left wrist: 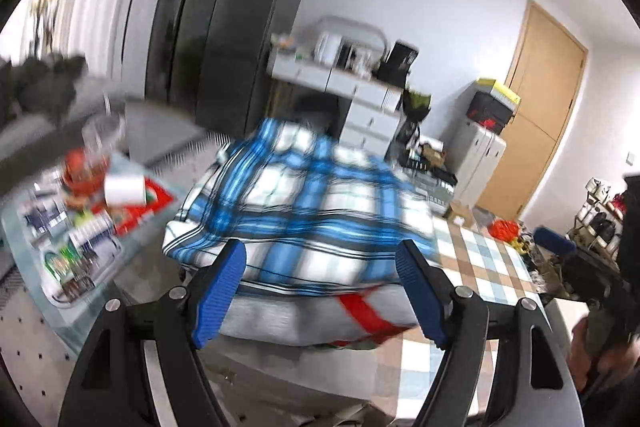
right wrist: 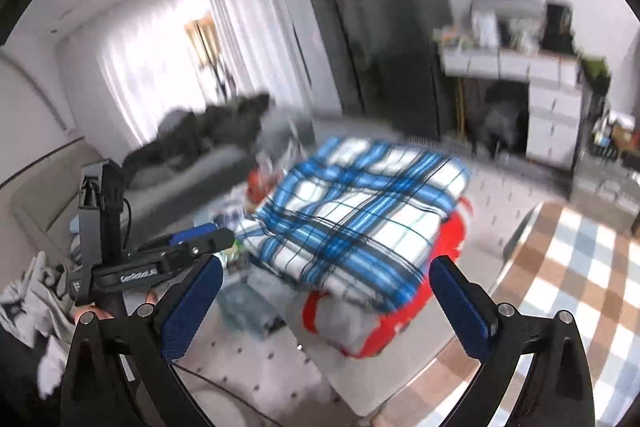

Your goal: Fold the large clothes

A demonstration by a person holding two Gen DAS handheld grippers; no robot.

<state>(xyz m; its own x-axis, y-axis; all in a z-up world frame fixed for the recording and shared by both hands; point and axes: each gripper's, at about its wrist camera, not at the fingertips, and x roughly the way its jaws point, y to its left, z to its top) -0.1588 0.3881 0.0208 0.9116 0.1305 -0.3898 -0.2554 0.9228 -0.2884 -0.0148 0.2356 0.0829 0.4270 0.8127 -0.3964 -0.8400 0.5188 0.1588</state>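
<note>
A folded blue, white and black plaid garment [left wrist: 304, 203] lies on top of a folded grey garment with red stripes [left wrist: 320, 315] on the table. My left gripper [left wrist: 320, 259] is open and empty, its blue pads just in front of the stack's near edge. In the right wrist view the plaid garment [right wrist: 360, 215] rests on the grey and red garment [right wrist: 352, 327]. My right gripper [right wrist: 324, 271] is open and empty, a little before the stack. The left gripper [right wrist: 208, 233] shows to the left of the stack there.
A tray of small items [left wrist: 76, 239] and a glass [left wrist: 102, 135] sit left of the stack. A checkered tablecloth [left wrist: 480, 267] lies to the right. A grey sofa with dark clothes [right wrist: 208, 139] is behind. A grey garment [right wrist: 32, 295] lies at far left.
</note>
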